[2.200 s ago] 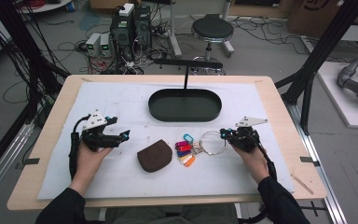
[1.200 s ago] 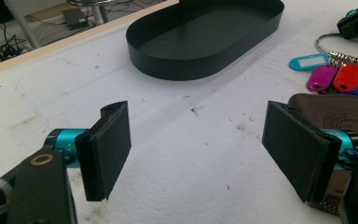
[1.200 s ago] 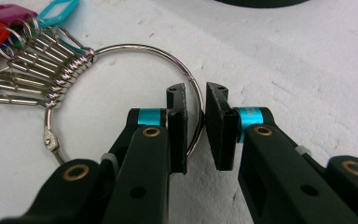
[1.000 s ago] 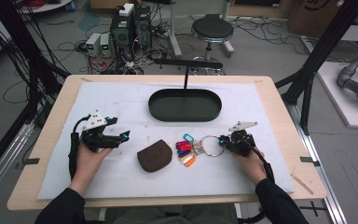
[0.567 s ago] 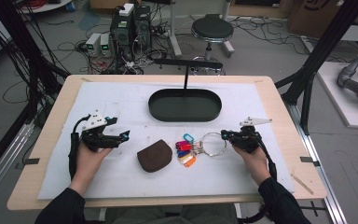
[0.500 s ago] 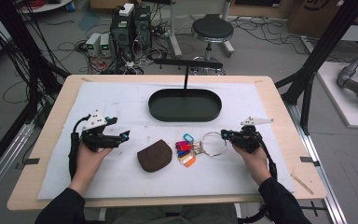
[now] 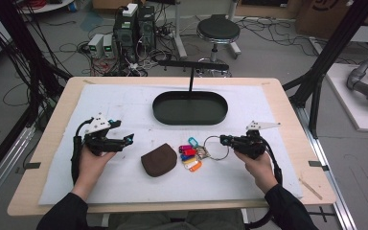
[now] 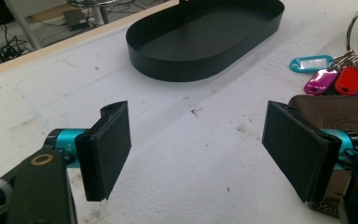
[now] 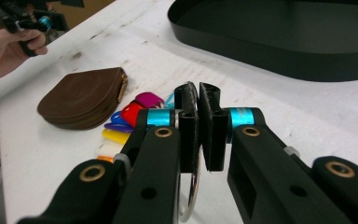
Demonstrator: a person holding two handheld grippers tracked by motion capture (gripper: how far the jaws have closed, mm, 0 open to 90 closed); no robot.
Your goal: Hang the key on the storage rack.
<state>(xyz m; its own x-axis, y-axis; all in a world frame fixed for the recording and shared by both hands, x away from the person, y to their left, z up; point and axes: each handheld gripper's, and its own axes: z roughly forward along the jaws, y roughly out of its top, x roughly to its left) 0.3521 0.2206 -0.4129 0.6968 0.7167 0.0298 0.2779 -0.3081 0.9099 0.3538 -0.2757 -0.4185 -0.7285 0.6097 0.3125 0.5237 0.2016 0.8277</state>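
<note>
Right gripper view has the right tongs (image 9: 198,135) clamped on the key ring (image 9: 192,186), whose coloured tags (image 9: 121,123) lie on the white tabletop (image 9: 279,98) beside a brown pouch (image 9: 81,98). Farther off sits the black oval tray (image 9: 279,46). High view shows the left tongs (image 7: 127,140) open, well apart from the pouch.

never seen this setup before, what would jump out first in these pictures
The bunch of coloured key tags at the table's middle, its metal ring pinched in the right gripper. Left of it lies a brown pouch, and behind stands a black oval tray. The left gripper hangs open beside the pouch.
</note>
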